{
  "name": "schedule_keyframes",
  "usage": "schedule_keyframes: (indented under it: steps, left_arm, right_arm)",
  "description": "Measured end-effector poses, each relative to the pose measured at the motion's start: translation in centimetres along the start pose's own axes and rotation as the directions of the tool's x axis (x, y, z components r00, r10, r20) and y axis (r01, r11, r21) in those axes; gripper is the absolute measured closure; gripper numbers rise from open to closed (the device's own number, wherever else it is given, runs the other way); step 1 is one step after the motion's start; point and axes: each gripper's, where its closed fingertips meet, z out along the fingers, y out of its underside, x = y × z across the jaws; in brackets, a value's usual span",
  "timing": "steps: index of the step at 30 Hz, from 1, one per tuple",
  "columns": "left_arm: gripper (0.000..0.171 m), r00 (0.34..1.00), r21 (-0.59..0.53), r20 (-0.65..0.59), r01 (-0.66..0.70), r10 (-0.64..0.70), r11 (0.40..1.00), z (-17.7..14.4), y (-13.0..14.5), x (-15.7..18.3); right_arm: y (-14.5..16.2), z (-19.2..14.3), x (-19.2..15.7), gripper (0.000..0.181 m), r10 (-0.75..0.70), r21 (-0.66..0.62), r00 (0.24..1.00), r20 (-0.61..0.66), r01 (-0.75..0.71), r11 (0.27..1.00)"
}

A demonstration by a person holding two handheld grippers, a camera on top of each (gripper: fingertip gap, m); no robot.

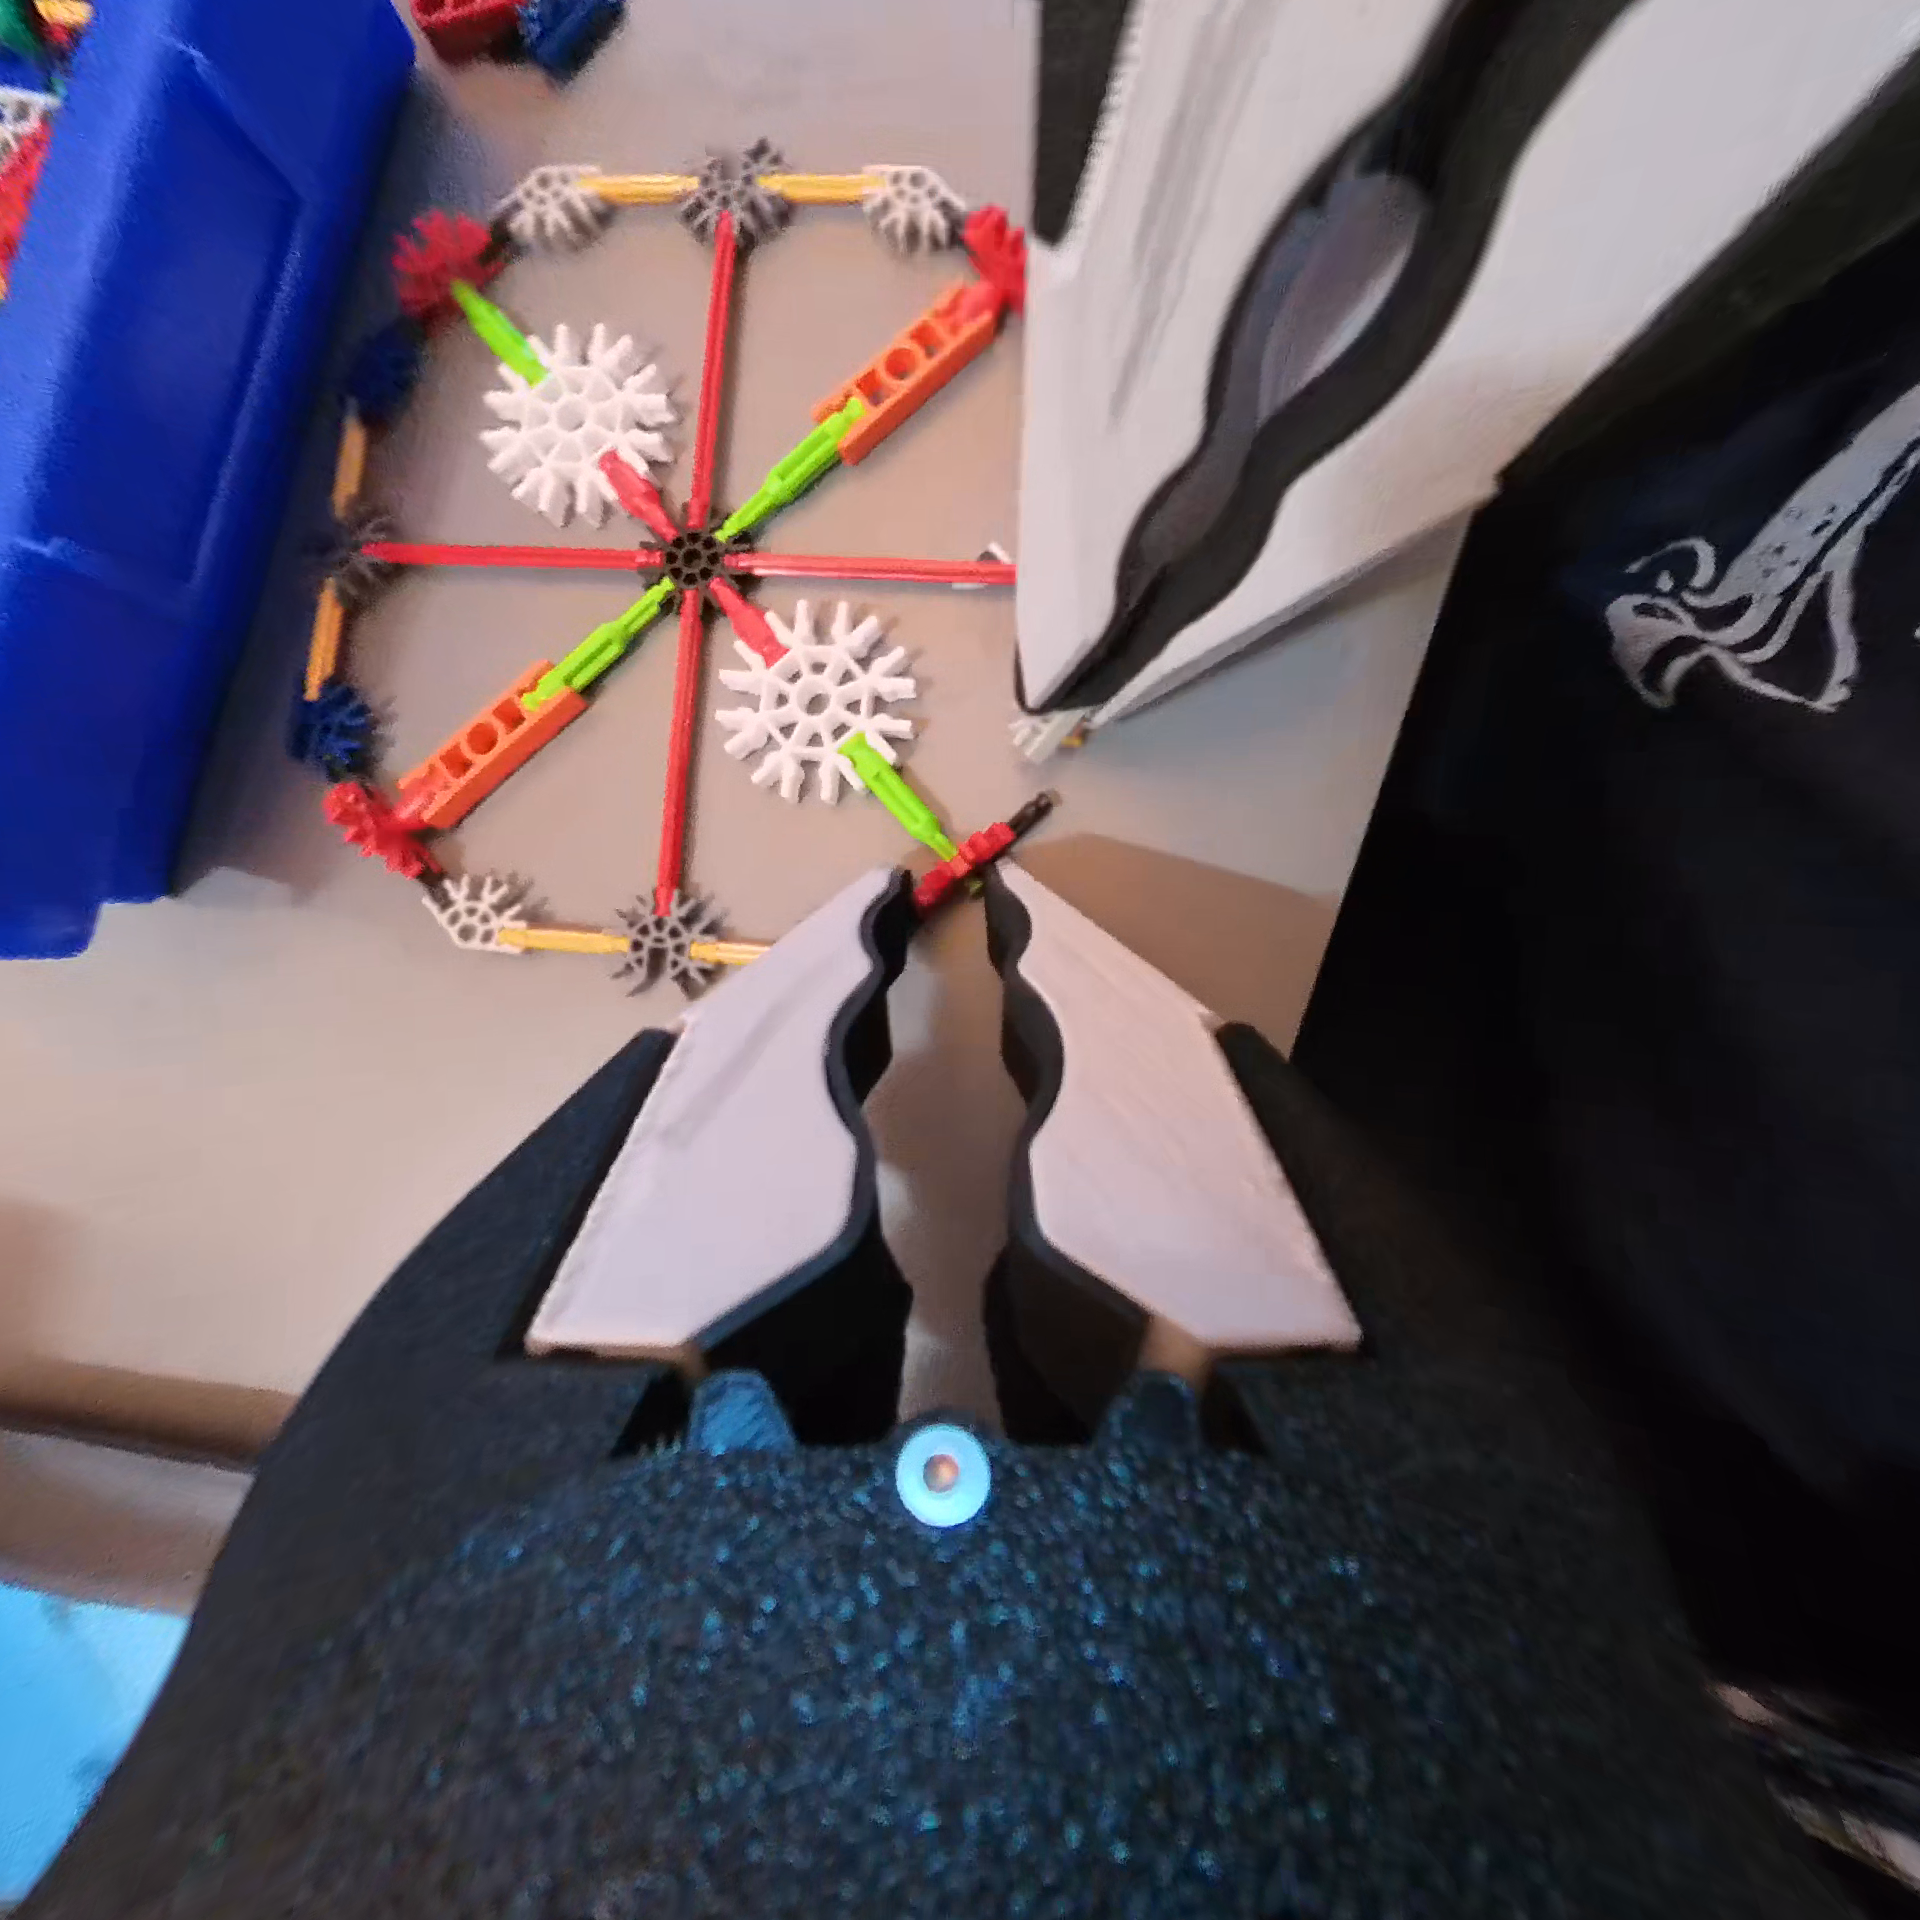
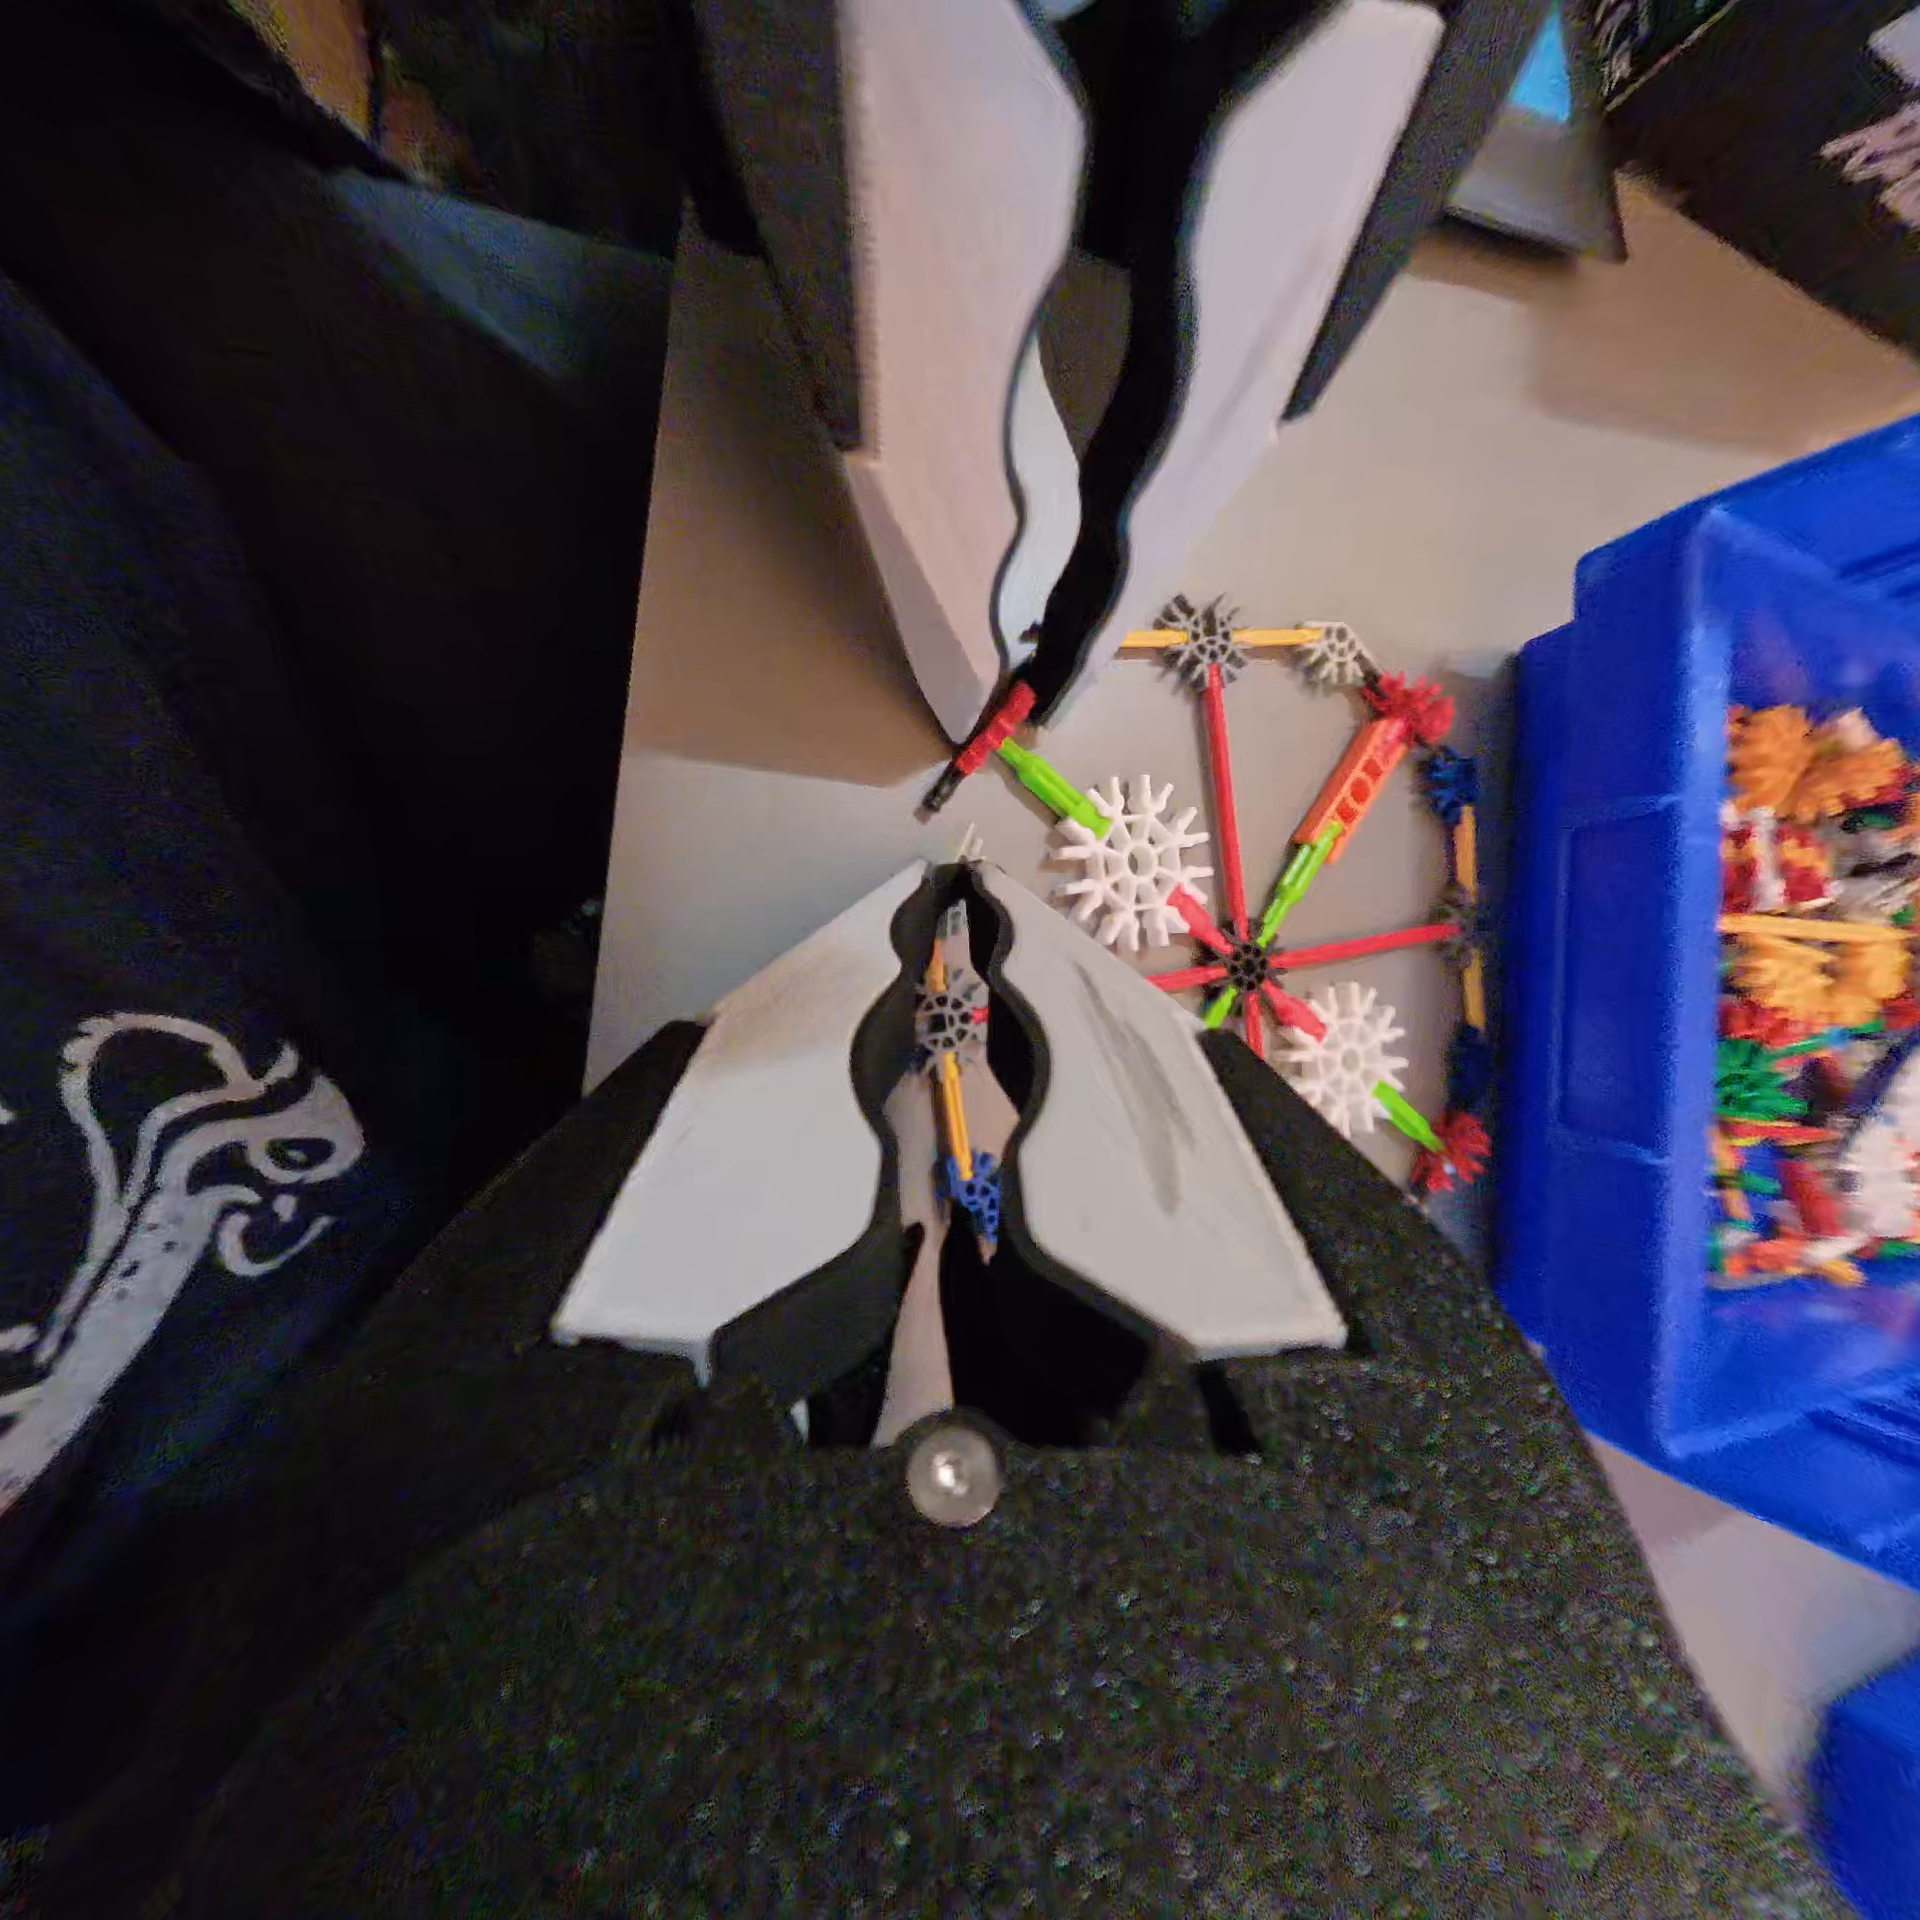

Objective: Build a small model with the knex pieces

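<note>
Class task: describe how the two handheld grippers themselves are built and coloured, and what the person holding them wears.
Both the left gripper and the right gripper have a rough, speckled black body with a small round silvery stud at its front. Their fingers are pale grey wedge-shaped plates edged with wavy black pads. The person wears a dark garment with a white print.

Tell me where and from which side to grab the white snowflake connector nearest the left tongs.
Probably pinch the white snowflake connector across its free teeth on the sides clear of rods, coming from above. It lies flat, with a green rod and a red rod plugged in.
</note>
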Motion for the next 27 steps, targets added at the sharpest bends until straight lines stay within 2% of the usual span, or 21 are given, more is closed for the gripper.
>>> schedule_keyframes:
  steps: [5, 15, 21, 27]
  left_arm:
    - [0.159, 0.998, -0.016, -0.047, 0.032, -0.033, 0.999, 0.2, -0.22, 0.04]
    - [0.159, 0.997, -0.013, -0.056, 0.044, -0.045, 0.999, 0.3, -0.36, 0.0]
    - [0.159, 0.997, -0.008, -0.055, 0.048, -0.049, 0.999, 0.31, -0.37, 0.02]
    - [0.158, 0.997, -0.005, -0.052, 0.052, -0.052, 0.999, 0.31, -0.38, 0.04]
  right_arm:
    - [-0.34, -0.11, 0.14, 0.177, -0.176, -0.06, 0.978, -0.109, 0.17, 0.984]
    - [0.07, 0.66, -0.13, 0.177, -0.35, -0.182, 0.929, -0.118, 0.327, 0.928]
    - [-0.03, 0.65, -0.38, 0.176, -0.463, -0.277, 0.876, -0.133, 0.416, 0.866]
    - [0.08, 0.64, -0.53, 0.176, -0.438, -0.278, 0.892, -0.117, 0.394, 0.876]
